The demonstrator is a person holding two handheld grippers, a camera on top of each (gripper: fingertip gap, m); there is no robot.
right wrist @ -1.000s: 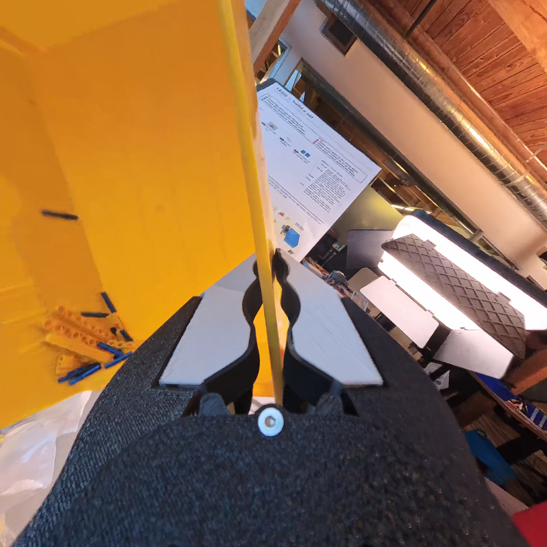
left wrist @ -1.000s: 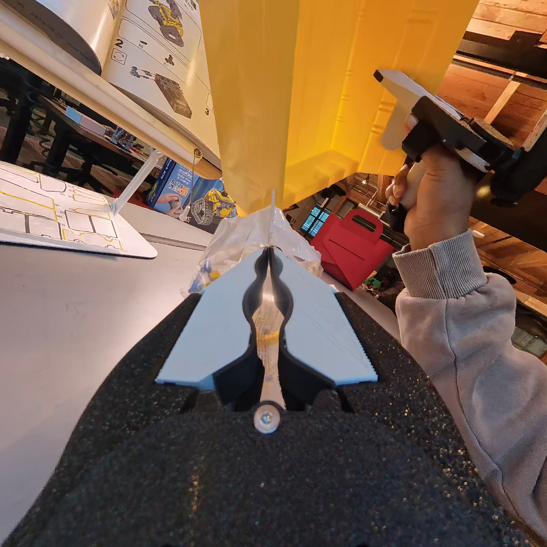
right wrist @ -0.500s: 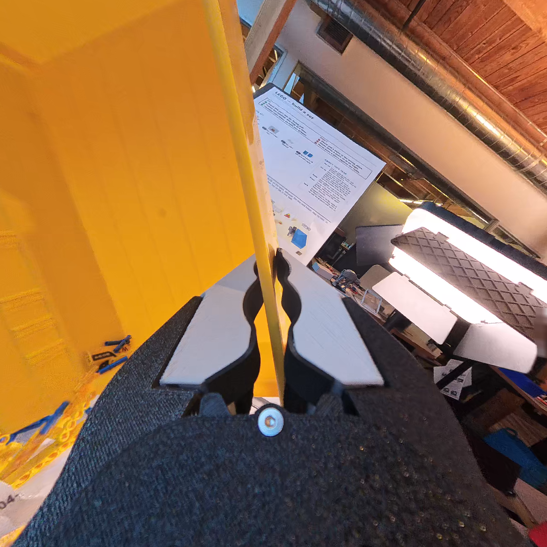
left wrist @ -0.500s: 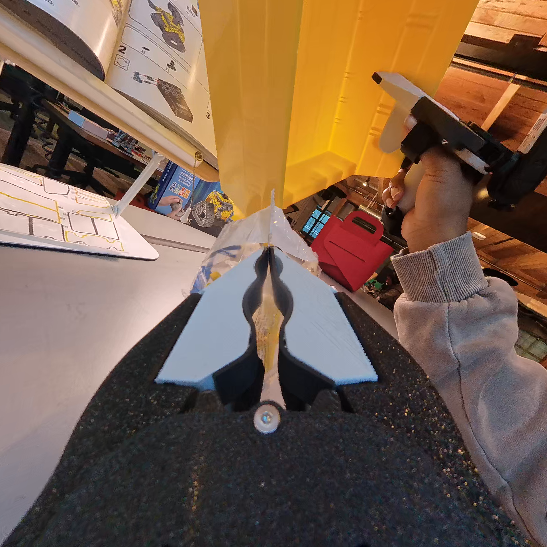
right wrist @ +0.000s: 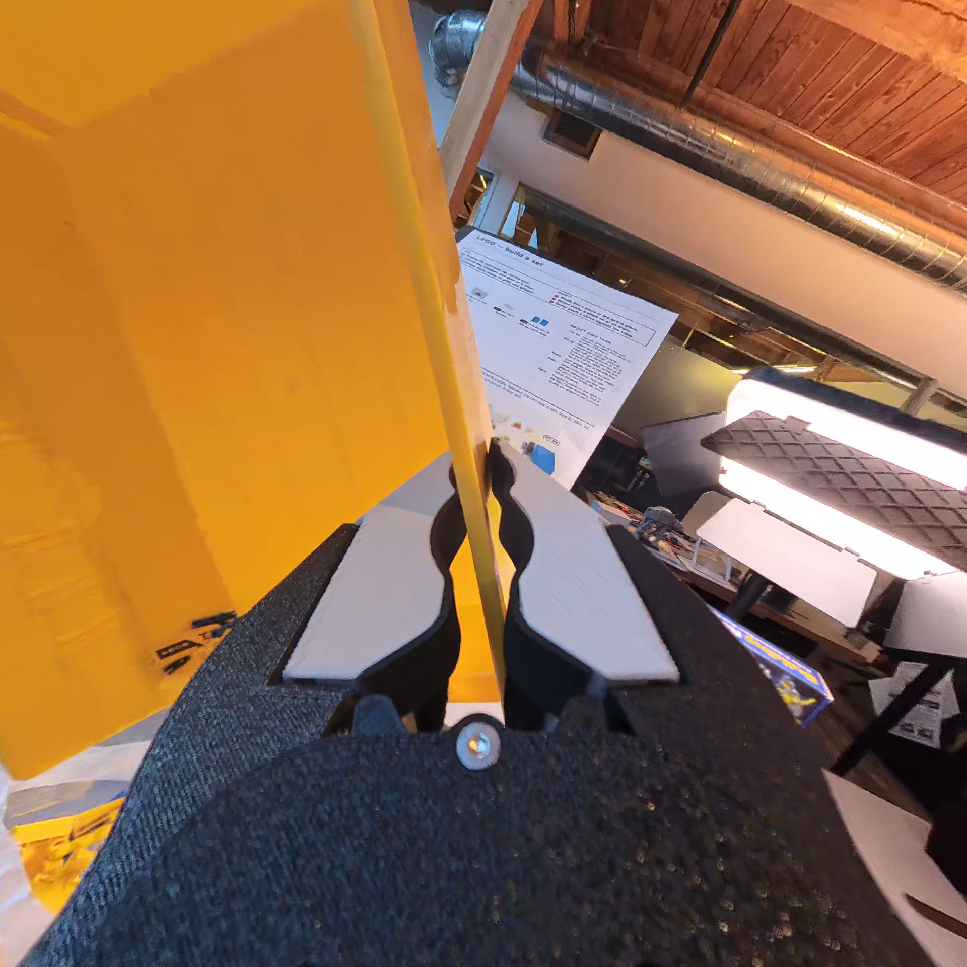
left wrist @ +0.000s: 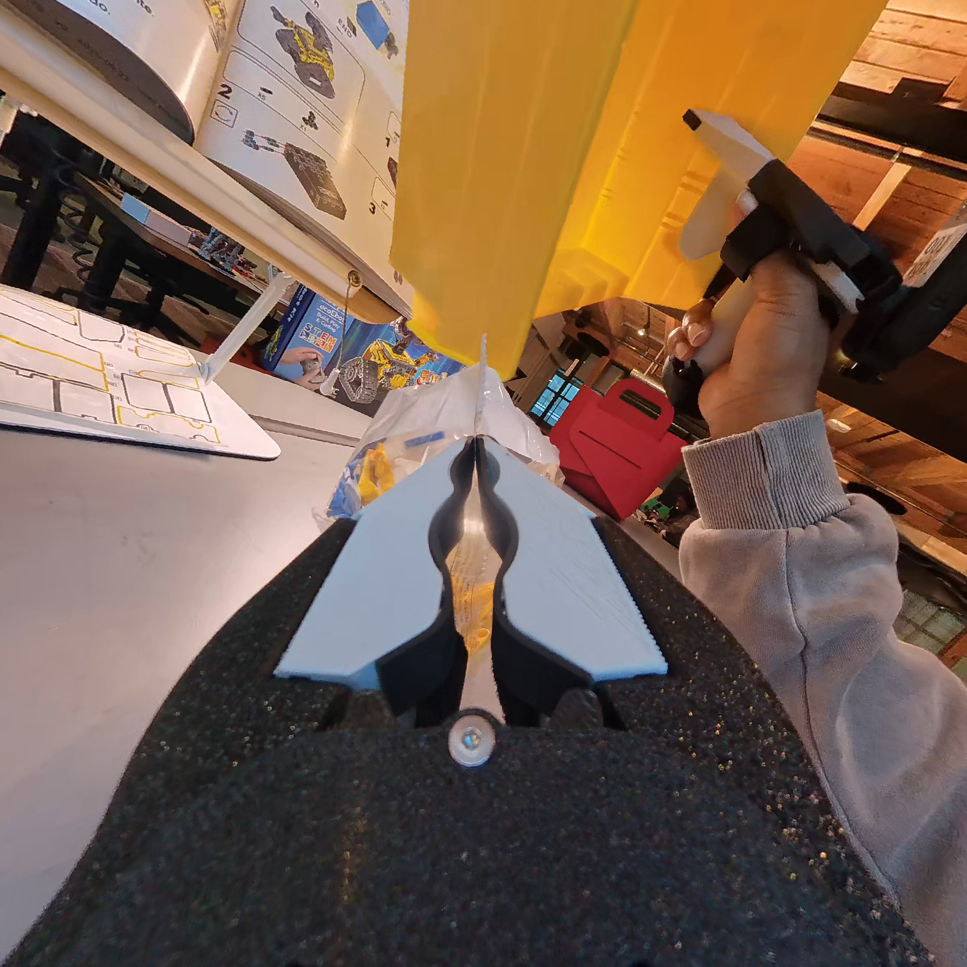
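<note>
While white mat (left wrist: 131, 397) lies far left on table (left wrist: 104, 575), open booklet (left wrist: 293, 104) stands above. Left gripper (left wrist: 477, 445) pinches clear bag (left wrist: 445, 418) of yellow, blue bits, just under yellow box (left wrist: 523, 157). Right gripper (right wrist: 479, 455) pinches box wall, box tipped up high. Red box (left wrist: 612, 455) behind.

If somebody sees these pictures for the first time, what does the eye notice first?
First the big yellow box, raised and tilted over the grey table, its wall clamped in the right gripper. Below its lower corner, the left gripper pinches a clear plastic bag of small yellow and blue parts.
</note>
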